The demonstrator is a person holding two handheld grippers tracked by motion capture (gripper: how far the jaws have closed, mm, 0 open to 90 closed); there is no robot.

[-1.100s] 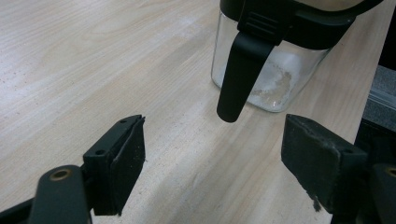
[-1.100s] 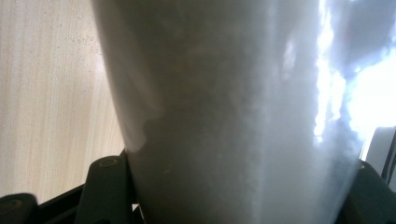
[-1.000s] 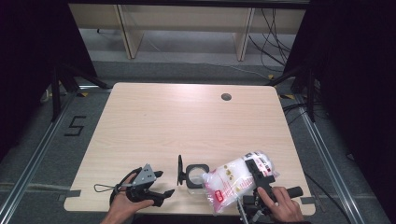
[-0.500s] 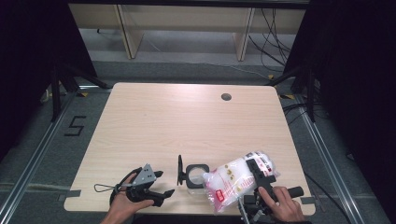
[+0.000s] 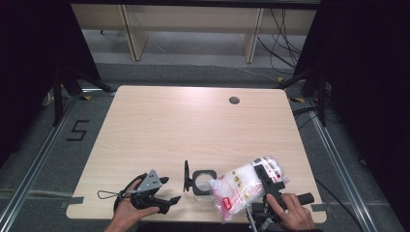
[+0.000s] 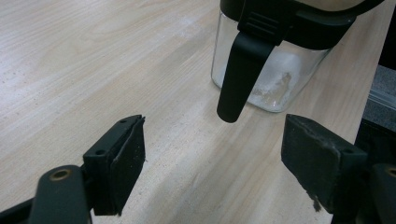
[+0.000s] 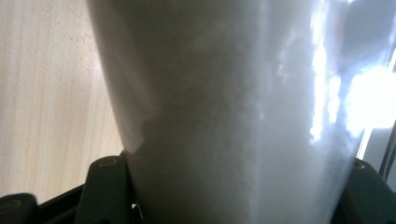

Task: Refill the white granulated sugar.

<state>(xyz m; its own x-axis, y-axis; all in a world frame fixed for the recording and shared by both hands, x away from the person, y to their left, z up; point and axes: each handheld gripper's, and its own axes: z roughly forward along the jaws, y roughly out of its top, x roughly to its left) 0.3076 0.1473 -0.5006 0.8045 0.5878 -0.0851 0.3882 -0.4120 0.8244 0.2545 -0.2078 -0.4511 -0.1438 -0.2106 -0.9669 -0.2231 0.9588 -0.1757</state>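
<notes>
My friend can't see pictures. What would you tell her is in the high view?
A person at a wooden table holds a plastic bag of white powder in the right gripper, tipped toward a small open glass jar with a black lid. The left gripper rests open beside the jar.

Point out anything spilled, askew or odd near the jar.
The bag of white powder in the right gripper lies tilted beside the open glass jar. A little powder clings inside the jar's wall. No spill shows on the table.
</notes>
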